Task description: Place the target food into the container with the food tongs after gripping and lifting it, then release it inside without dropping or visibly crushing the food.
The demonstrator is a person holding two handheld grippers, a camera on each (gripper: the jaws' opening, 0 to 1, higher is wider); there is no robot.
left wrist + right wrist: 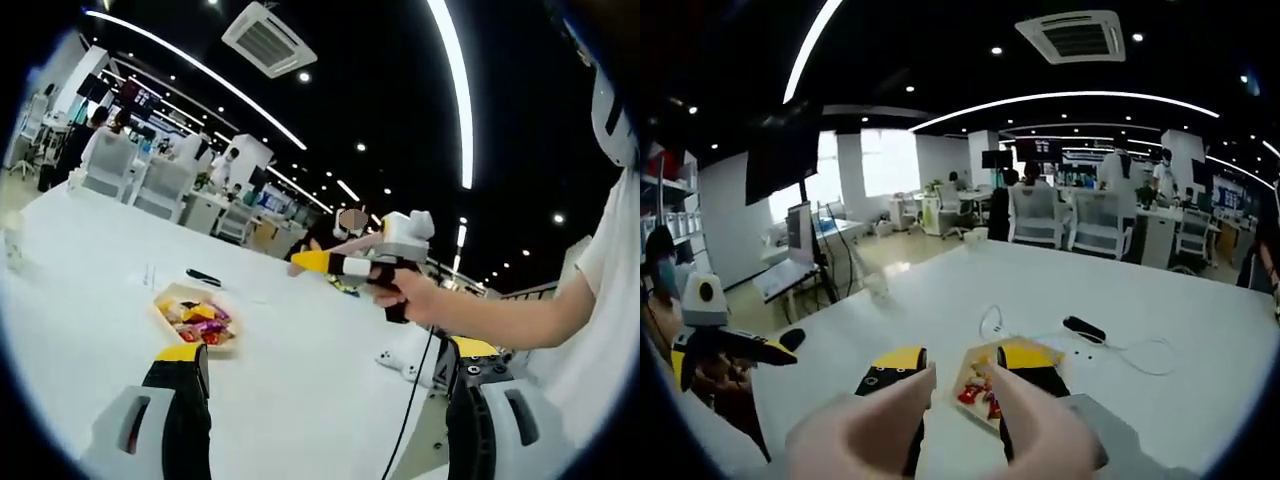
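So the left gripper view has its own left gripper (320,385) at the bottom of the frame, jaws spread wide with nothing between them. Over to the center right a person's hand (425,297) is holding the right gripper (345,262) out over the white table (90,300), yellow tips pointing toward the left of the frame. From this angle I honestly can't tell how far that one is spread.

The right gripper view sorts that out: the right gripper's jaws come up from the bottom center, parted and empty, with pale finger-like covers in front of them. It also catches the left gripper at the lower left edge, which looks open there too.

The food tray (195,318) sits left of center in the left gripper view, full of colorful wrapped snacks (203,325). In the right gripper view the tray (980,385) shows right in the gap between the jaw tips, just beyond them. No contact that I can see. A black object (1084,329) and a white cable (1130,355) lie on the table past it.
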